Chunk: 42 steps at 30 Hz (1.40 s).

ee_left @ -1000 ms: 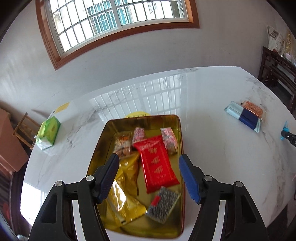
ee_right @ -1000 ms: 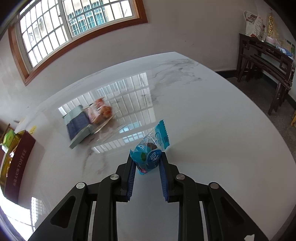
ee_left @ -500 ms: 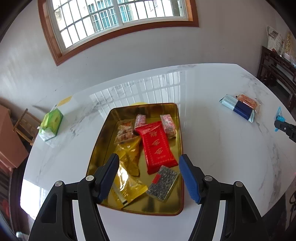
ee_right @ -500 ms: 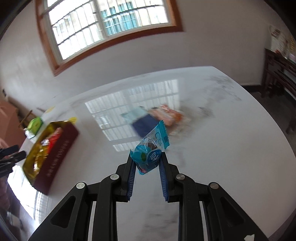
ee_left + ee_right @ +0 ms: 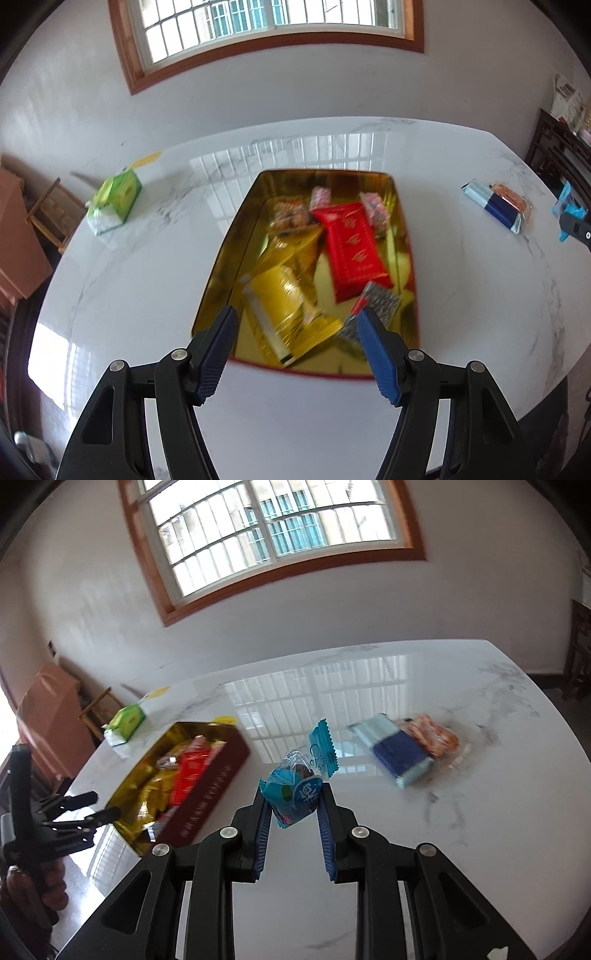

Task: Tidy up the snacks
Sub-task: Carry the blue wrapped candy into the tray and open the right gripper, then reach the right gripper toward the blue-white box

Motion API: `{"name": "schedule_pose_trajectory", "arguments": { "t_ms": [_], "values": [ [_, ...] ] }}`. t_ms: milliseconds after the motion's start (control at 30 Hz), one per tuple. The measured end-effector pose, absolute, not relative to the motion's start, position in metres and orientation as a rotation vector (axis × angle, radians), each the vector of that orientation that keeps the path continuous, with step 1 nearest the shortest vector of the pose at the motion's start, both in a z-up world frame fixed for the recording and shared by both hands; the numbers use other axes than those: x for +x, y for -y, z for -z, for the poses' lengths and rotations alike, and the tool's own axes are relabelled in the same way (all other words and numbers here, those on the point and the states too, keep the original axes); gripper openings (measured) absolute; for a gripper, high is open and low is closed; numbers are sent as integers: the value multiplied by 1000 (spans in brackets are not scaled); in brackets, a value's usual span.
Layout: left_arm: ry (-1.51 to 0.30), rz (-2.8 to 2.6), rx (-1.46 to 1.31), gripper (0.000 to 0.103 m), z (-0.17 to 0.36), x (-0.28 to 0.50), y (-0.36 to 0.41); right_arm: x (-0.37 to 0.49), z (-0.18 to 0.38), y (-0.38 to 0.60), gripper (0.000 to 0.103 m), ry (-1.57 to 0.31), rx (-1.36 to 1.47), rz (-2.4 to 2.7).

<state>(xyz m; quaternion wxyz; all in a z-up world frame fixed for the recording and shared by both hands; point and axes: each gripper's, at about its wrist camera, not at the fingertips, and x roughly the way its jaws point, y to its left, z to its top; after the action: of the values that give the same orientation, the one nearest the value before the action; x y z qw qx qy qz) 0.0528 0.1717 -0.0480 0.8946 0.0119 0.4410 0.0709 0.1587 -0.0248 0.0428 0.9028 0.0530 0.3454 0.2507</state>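
A gold tin (image 5: 236, 236) with dark red outer walls (image 5: 210, 794) sits mid-table and holds several snack packs, among them a red pack (image 5: 351, 247) and a yellow pack (image 5: 288, 314). My left gripper (image 5: 297, 328) is open and empty, above the tin's near edge. My right gripper (image 5: 293, 805) is shut on a blue snack packet (image 5: 301, 779) and holds it above the table, right of the tin. A blue-and-pale bar (image 5: 397, 751) and an orange snack pack (image 5: 432, 734) lie on the table further right.
A green tissue pack (image 5: 116, 197) lies at the table's far left, with a yellow note (image 5: 147, 159) behind it. Wooden chairs (image 5: 50, 212) stand off the left edge. Dark furniture (image 5: 557, 158) stands at the right. The left gripper also shows in the right wrist view (image 5: 92, 806).
My right gripper has swung left with the blue packet, bringing the tin into its view. My left gripper has pulled back and up from the tin.
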Motion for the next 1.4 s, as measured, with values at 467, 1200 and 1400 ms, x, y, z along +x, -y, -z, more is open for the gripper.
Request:
{"name": "schedule_pose_trajectory", "arguments": {
  "t_ms": [467, 1200, 1400],
  "values": [
    [-917, -211, -60, 68, 48, 21, -219, 172, -27, -138, 22, -817, -6, -791],
    [-941, -228, -66, 68, 54, 7, -231, 195, -1, -159, 35, -854, 76, -749],
    [-944, -207, -75, 68, 51, 10, -224, 211, -1, -63, 40, -827, 31, -630]
  ]
}}
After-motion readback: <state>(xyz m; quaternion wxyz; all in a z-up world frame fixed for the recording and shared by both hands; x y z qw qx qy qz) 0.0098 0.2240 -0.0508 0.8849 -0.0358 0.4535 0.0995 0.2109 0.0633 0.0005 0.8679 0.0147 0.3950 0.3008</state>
